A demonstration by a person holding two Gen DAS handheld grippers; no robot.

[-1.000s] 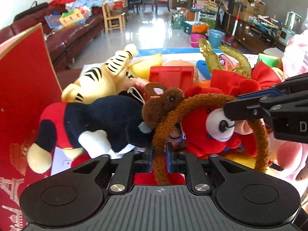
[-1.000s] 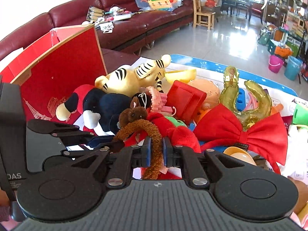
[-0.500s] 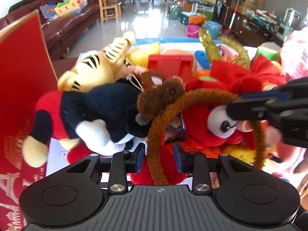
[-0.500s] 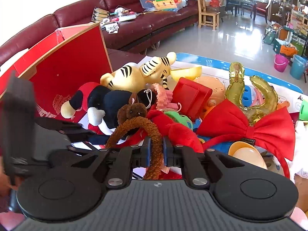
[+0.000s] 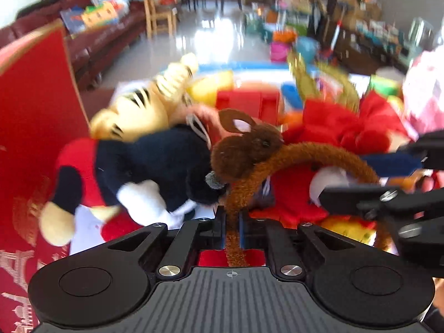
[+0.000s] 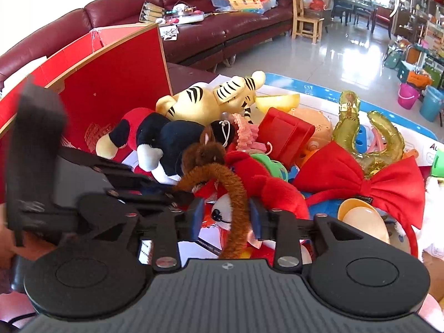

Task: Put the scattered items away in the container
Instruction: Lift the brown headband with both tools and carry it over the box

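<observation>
A brown fuzzy headband (image 5: 319, 152) with a small brown plush ear piece (image 5: 244, 144) arches over the toy pile. My left gripper (image 5: 232, 222) is shut on one end of it. My right gripper (image 6: 226, 219) is open, and the other end of the headband (image 6: 236, 208) runs loose between its fingers. The right gripper also shows at the right of the left wrist view (image 5: 388, 194). The red box (image 6: 111, 88) stands open at the left, beside the pile.
The pile holds a black, red and white plush (image 6: 155, 138), a yellow striped tiger plush (image 6: 216, 97), a red plush (image 6: 266, 183), a red block (image 6: 285, 133), a red bow (image 6: 360, 180) and a gold balloon (image 6: 369, 141). A maroon sofa (image 6: 222, 27) lies behind.
My left gripper opened half a second ago and has now shut on the headband again. My right gripper has opened and let go of its end. The left view is blurred from motion.
</observation>
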